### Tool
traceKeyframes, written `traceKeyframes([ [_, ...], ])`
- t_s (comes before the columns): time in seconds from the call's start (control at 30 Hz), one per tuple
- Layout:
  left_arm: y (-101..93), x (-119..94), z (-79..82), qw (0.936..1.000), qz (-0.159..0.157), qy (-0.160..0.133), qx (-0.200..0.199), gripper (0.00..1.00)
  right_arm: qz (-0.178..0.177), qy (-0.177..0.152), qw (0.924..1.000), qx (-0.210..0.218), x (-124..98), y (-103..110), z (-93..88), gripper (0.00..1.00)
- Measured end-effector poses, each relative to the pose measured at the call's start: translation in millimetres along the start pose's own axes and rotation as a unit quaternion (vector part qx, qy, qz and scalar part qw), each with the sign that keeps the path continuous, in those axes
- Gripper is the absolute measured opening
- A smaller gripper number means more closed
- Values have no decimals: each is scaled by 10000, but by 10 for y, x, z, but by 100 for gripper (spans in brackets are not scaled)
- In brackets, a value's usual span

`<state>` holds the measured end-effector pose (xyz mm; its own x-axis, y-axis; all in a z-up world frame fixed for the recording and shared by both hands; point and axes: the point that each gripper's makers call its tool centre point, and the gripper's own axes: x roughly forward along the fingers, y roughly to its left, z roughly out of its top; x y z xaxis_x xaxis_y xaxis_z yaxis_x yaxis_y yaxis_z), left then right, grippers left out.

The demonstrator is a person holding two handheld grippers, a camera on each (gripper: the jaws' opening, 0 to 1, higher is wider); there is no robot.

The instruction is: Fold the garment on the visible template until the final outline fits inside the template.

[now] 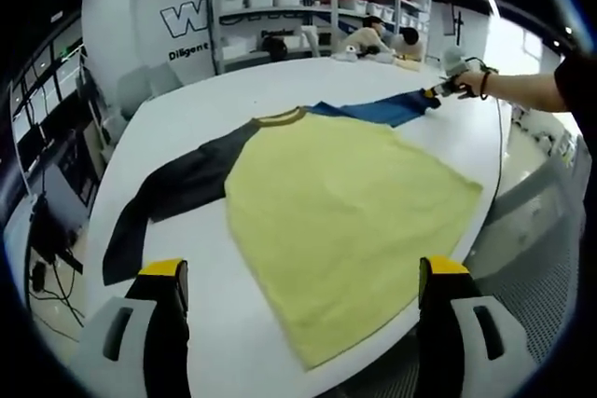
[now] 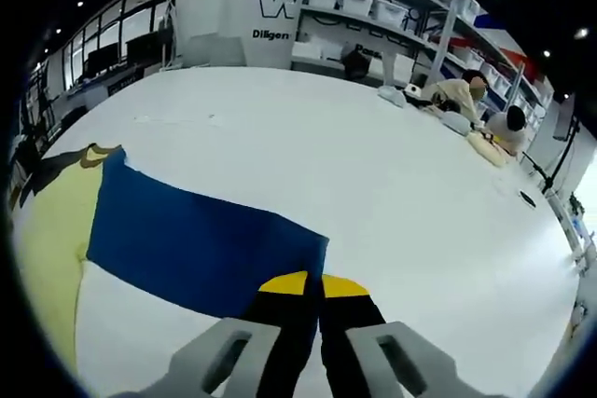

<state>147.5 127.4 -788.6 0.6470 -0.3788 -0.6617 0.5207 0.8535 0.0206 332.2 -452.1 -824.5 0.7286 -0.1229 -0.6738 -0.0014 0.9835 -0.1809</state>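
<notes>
Shirt [image 1: 345, 221]: yellow body spread flat on the white table [image 1: 187, 90], dark sleeve [image 1: 163, 202] stretched to one side, blue sleeve [image 2: 201, 244] to the other.
Right claw [image 2: 312, 284]: jaws pinched together on the blue sleeve's cuff edge, gripping it.
Left claw [image 1: 303, 272]: jaws spread wide, holding nothing, hovering above the shirt's hem.

The garment [image 1: 345, 212] is soft matt cloth, its yellow body lying smooth and its blue sleeve [image 2: 201, 244] equally dull. The worktop [image 2: 373, 184] looks smooth, white, faintly glossy. The right gripper [image 2: 312, 291] has hard, plastic-looking jaws with yellow tips.
</notes>
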Motion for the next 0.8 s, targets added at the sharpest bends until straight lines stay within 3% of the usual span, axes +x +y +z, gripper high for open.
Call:
traceKeyframes([
  [0.43, -6, -22, -11, 10000, -33, 8, -60, 99, -134, 274, 9995, 129, -71, -152, -171, 0],
  [0.8, -12, -44, -41, 9995, -196, -18, -263, 99, -55, 383, 9985, 392, -137, -86, -239, 0],
])
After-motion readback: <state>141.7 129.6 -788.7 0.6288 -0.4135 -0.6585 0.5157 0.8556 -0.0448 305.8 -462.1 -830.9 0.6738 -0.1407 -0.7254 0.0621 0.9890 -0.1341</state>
